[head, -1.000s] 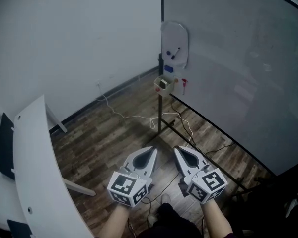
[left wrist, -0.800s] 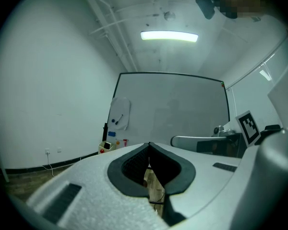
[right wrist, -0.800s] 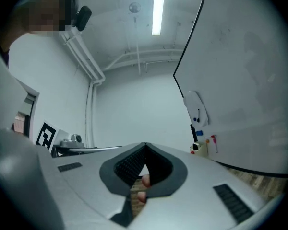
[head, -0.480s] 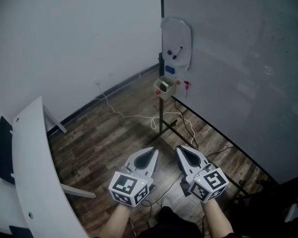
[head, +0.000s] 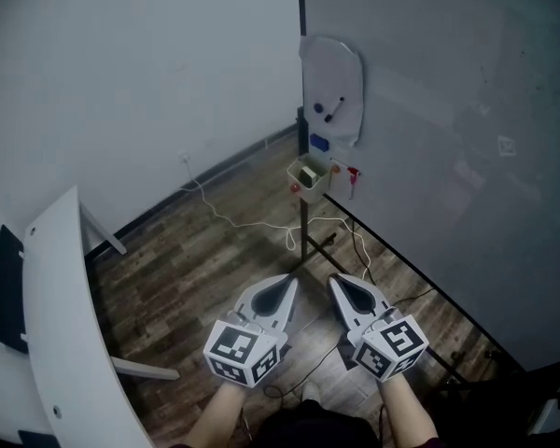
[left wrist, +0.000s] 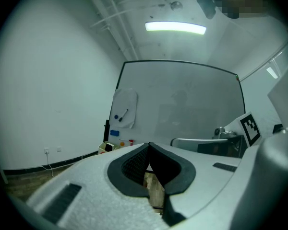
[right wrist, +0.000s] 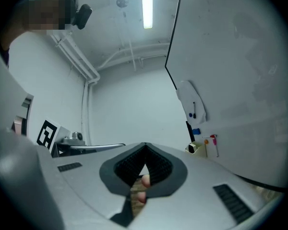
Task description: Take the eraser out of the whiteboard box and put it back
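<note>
The whiteboard box (head: 314, 191) is a small pale open bin fixed at the board's lower left corner, with a dark eraser (head: 306, 175) inside it. It also shows far off in the left gripper view as the box (left wrist: 104, 148) and in the right gripper view as the box (right wrist: 196, 148). My left gripper (head: 286, 282) and right gripper (head: 337, 281) are held side by side low in the head view, pointing toward the board and well short of the box. Both are shut with nothing between the jaws: left gripper (left wrist: 149, 145), right gripper (right wrist: 145, 145).
The large whiteboard (head: 467, 129) fills the right side, carrying a white sheet (head: 336, 87), a blue block (head: 319, 143) and a red marker (head: 353, 176). Its stand post (head: 304, 236) and cables (head: 252, 222) cross the wood floor. A curved white table (head: 61, 325) stands at left.
The board and its box have drawn nearer and lower in the head view as both grippers travel together toward them. The jaws stay shut.
</note>
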The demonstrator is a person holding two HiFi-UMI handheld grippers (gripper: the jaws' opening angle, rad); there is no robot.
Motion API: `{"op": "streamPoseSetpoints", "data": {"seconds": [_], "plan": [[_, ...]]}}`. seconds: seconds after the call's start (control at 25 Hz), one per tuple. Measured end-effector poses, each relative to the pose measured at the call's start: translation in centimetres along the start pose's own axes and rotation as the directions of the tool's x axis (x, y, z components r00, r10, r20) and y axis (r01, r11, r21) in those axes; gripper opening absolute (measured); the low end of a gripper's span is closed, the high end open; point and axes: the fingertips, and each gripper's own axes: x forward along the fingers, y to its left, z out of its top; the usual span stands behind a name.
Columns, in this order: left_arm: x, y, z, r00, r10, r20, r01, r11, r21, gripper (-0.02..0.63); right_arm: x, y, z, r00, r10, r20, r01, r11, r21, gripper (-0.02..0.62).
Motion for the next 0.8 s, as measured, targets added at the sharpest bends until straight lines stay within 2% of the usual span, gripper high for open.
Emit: {"op": "streamPoseSetpoints", "data": {"seconds": [0.44,0.8], "plan": [[3.1,2.6,-0.6,0.999,0.029,-0.030,-0.029,1.000,-0.012,0.006,2.6,-3.7,0.0,1.000,0.000,-0.003,0.001,0.999,0.050,0.003],[7.9,6.6,-0.7,0.999,0.000,-0.033,-0.001,1.000,-0.015,0.006,7.0,-7.1,-0.6,1.000,-0.027,-0.013,0.027,0.999,0.046,0.003]]}}
